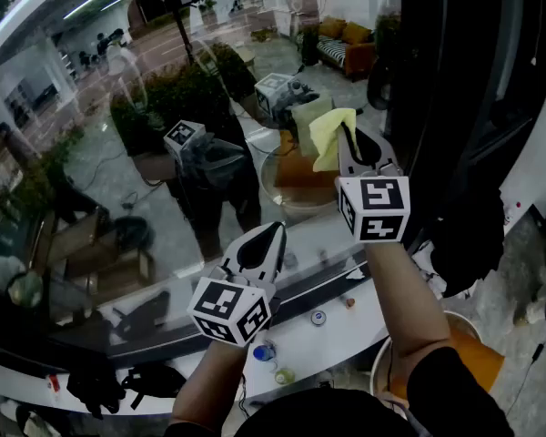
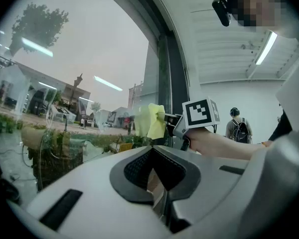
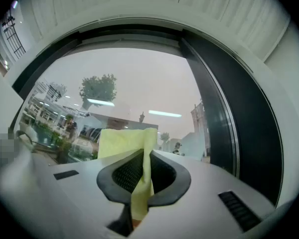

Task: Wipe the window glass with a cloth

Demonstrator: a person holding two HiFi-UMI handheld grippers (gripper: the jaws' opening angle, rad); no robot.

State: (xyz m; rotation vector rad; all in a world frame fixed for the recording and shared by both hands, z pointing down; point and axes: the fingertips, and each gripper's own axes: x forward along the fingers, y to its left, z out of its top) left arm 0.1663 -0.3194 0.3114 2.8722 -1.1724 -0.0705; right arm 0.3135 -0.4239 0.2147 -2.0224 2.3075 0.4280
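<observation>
The window glass (image 1: 118, 107) fills the upper left of the head view and mirrors both grippers. My right gripper (image 1: 348, 133) is raised close to the pane and is shut on a yellow cloth (image 1: 330, 137). The cloth's free end reaches toward its own reflection, but I cannot tell whether it touches the glass. In the right gripper view the cloth (image 3: 123, 141) is pinched between the dark pads (image 3: 124, 172) and stands up in front of the glass (image 3: 134, 78). My left gripper (image 1: 277, 231) sits lower and to the left, shut and empty. From the left gripper view, cloth (image 2: 153, 120) and glass (image 2: 89, 59) are ahead.
A dark window frame (image 1: 455, 80) runs down the right side of the pane. Below is a white sill (image 1: 332, 335) with small caps and black items (image 1: 118, 381). An orange bucket (image 1: 480, 353) stands at the lower right. A person with a backpack (image 2: 237, 128) stands far behind.
</observation>
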